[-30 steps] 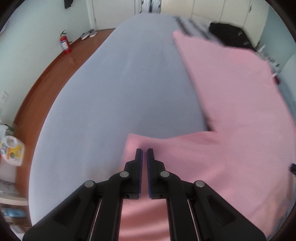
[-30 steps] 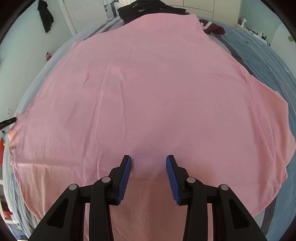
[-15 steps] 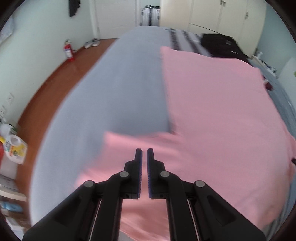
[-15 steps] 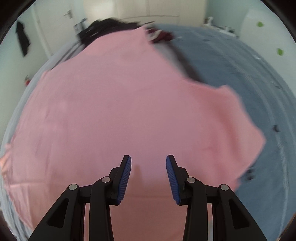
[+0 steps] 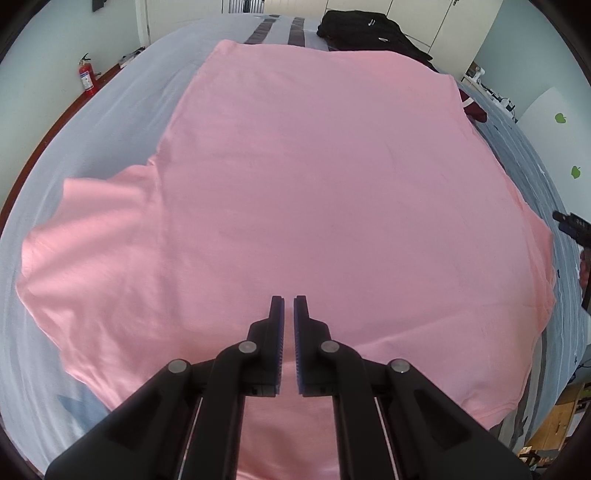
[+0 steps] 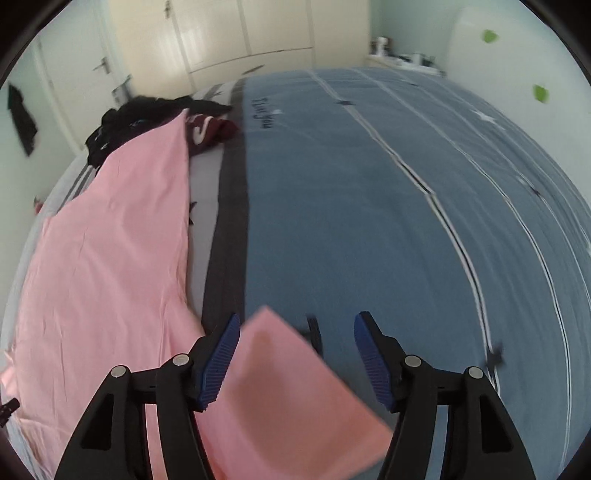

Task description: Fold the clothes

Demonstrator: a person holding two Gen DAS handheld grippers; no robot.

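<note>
A pink shirt (image 5: 314, 192) is spread flat on the bed (image 5: 74, 122), sleeves out to both sides. The left gripper (image 5: 289, 306) is held over its near edge, jaws pressed nearly together, nothing visibly pinched. The right gripper (image 6: 295, 354) is held with jaws spread wide, a blurred pink sleeve lying between them. A dark heap of clothes (image 5: 365, 29) is seen at the far end

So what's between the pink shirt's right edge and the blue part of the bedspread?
Right wrist view: between the pink shirt and blue bedspread lie a pale strip and a dark band.
</note>
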